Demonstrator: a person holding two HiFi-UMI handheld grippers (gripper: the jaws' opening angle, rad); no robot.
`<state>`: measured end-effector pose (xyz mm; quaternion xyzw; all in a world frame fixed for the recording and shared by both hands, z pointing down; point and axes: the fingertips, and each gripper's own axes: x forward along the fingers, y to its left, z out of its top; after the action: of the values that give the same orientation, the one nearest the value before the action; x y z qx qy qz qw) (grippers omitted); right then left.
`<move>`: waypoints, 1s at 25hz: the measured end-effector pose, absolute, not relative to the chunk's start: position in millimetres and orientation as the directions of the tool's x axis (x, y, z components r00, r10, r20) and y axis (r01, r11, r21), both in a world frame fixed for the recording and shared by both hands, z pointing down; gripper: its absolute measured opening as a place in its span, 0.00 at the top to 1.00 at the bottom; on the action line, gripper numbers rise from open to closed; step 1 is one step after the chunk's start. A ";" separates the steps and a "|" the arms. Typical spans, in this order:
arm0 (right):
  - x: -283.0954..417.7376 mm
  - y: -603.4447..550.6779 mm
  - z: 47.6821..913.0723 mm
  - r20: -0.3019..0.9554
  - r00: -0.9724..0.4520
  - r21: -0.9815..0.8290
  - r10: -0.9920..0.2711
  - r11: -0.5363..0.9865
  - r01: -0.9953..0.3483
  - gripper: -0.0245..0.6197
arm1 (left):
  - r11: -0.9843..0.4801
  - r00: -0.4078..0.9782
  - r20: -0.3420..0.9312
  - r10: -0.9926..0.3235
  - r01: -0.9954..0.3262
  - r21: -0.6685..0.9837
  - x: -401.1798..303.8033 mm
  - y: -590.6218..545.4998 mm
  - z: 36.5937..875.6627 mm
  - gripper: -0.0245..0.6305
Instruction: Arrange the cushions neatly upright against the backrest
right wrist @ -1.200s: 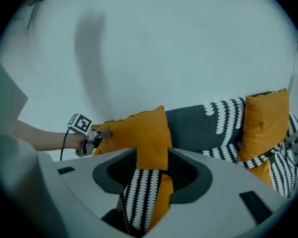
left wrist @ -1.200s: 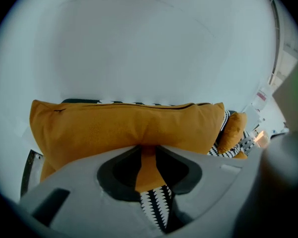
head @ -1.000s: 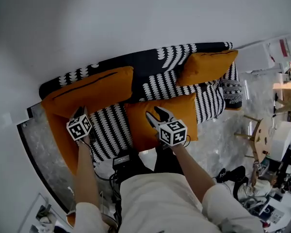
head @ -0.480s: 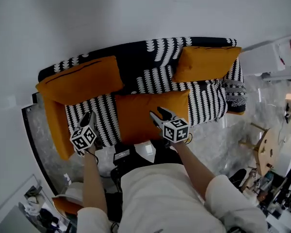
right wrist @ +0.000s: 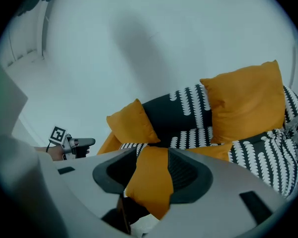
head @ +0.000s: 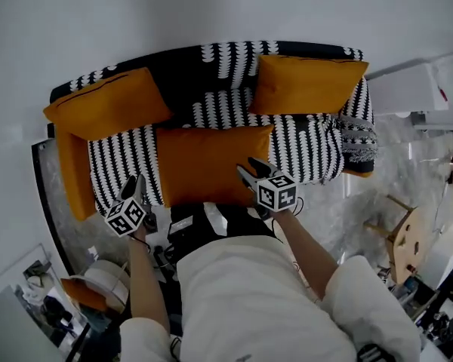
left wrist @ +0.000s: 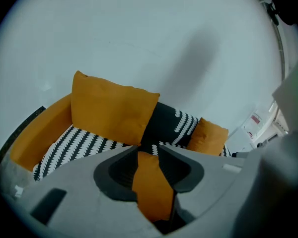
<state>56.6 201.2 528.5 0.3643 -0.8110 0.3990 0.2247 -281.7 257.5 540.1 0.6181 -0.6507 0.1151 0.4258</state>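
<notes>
Orange and flat, the middle cushion (head: 211, 164) lies on its back on the sofa seat (head: 306, 145). The left cushion (head: 106, 104) and the right cushion (head: 306, 85) already stand up against the backrest (head: 189, 74). I think the job now is to stand this one up too. To do it well, take its front edge with both grippers, tip it up slowly, and push it back into the gap without bumping the other two over. The right gripper (head: 251, 170) is at the cushion's front right corner. Its jaws are wide apart with orange showing between them, but they do not seem to pinch it. The left gripper (head: 134, 187) is over the seat's front edge, apart from the cushion. Its jaws have just been opening, stand partly apart, and hold nothing.
</notes>
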 end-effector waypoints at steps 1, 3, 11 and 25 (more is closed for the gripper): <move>65.2 204.8 533.4 0.666 -0.624 -0.484 -0.409 0.398 -0.779 0.71 | 0.209 0.134 0.707 -0.694 -0.903 0.376 -278.5 263.1 542.8 0.77; 79.9 211.4 543.6 0.691 -0.598 -0.480 -0.407 0.361 -0.799 0.71 | 0.203 0.152 0.732 -0.664 -0.906 0.372 -275.0 273.8 552.8 0.76; 137.6 252.8 600.4 0.829 -0.450 -0.366 -0.333 0.286 -0.886 0.68 | 0.111 0.300 0.870 -0.391 -0.923 0.368 -259.3 323.2 663.6 0.69; 146.8 328.5 724.3 0.965 -0.262 -0.229 -0.029 0.404 -0.886 0.56 | -0.120 0.384 0.914 0.131 -0.909 0.399 -232.6 429.0 811.6 0.58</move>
<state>146.8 328.5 724.3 0.3410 -0.6704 0.4263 0.5026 -232.6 429.0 811.6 0.5983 -0.3250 0.4498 0.5781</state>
